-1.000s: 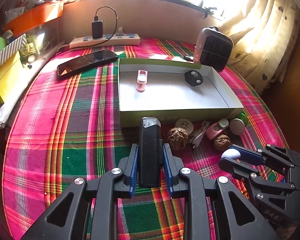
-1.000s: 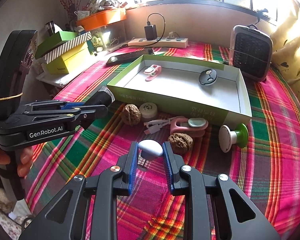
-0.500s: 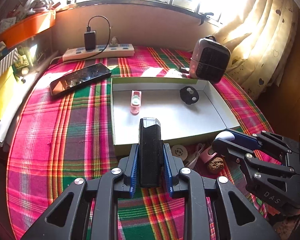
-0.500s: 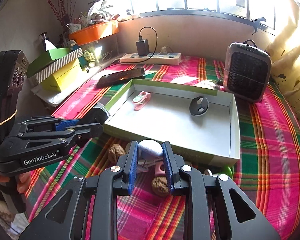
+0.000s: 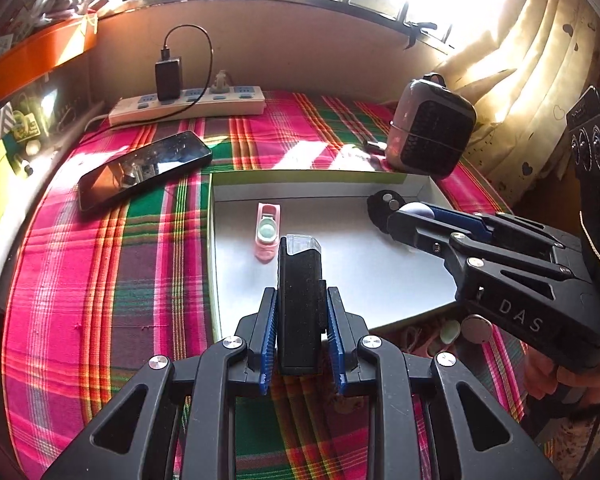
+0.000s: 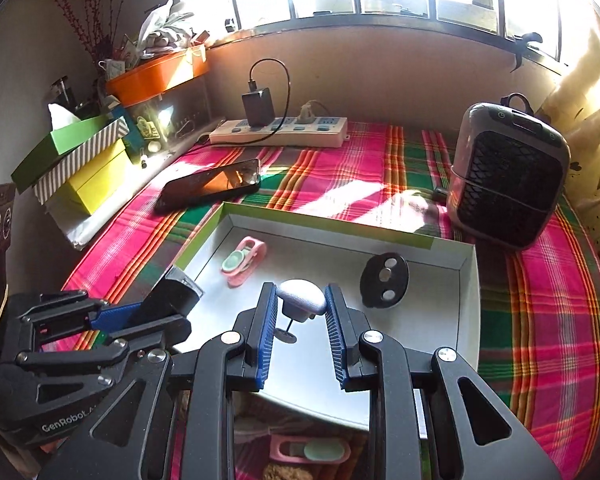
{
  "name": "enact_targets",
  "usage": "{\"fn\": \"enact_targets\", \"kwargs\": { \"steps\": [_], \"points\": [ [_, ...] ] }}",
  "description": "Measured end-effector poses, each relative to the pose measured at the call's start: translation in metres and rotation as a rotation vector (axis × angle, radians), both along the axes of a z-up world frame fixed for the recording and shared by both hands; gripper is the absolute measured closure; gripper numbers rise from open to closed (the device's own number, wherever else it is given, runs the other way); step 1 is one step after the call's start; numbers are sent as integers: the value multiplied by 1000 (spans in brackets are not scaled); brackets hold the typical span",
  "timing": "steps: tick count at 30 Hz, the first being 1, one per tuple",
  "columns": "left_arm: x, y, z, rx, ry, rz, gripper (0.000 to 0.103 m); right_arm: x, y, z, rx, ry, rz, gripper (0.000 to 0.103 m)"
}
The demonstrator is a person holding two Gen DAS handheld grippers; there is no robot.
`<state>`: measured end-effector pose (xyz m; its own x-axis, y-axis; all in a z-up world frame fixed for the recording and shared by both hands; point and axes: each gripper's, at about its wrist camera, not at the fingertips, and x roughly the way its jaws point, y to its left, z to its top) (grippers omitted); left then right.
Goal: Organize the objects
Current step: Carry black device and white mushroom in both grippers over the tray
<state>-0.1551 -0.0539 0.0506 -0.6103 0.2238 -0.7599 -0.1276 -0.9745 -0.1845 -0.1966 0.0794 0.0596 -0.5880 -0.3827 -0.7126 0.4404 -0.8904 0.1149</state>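
My left gripper (image 5: 300, 316) is shut on a black block with a clear cap (image 5: 299, 300), held over the near edge of the white box lid (image 5: 380, 268). My right gripper (image 6: 300, 300) is shut on a white plug adapter (image 6: 302, 300) with metal prongs, hanging above the box floor (image 6: 428, 320). Inside the box lie a pink clip with a mint pad (image 6: 242, 261) and a black oval disc (image 6: 384, 280). The right gripper (image 5: 410, 216) also shows in the left wrist view, over the disc (image 5: 382, 203). The left gripper (image 6: 162, 308) appears at the lower left of the right wrist view.
A phone (image 5: 144, 168), a power strip with a charger (image 5: 188, 102) and a small grey heater (image 5: 430, 136) stand beyond the box on the plaid cloth. Stacked boxes (image 6: 76, 160) sit at the left. More small items, including another pink clip (image 6: 308, 450), lie in front of the box.
Both grippers have moved forward from the cluster of small items to above the box, each still carrying its object. The right one has travelled farther.
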Motion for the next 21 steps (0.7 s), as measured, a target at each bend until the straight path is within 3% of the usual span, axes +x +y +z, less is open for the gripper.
{"fn": "enact_targets", "kwargs": {
  "steps": [21],
  "points": [
    [-34,1,-20,-19,-43,14,82,-64,-23,-28,58,-93,-2,77]
  ]
}}
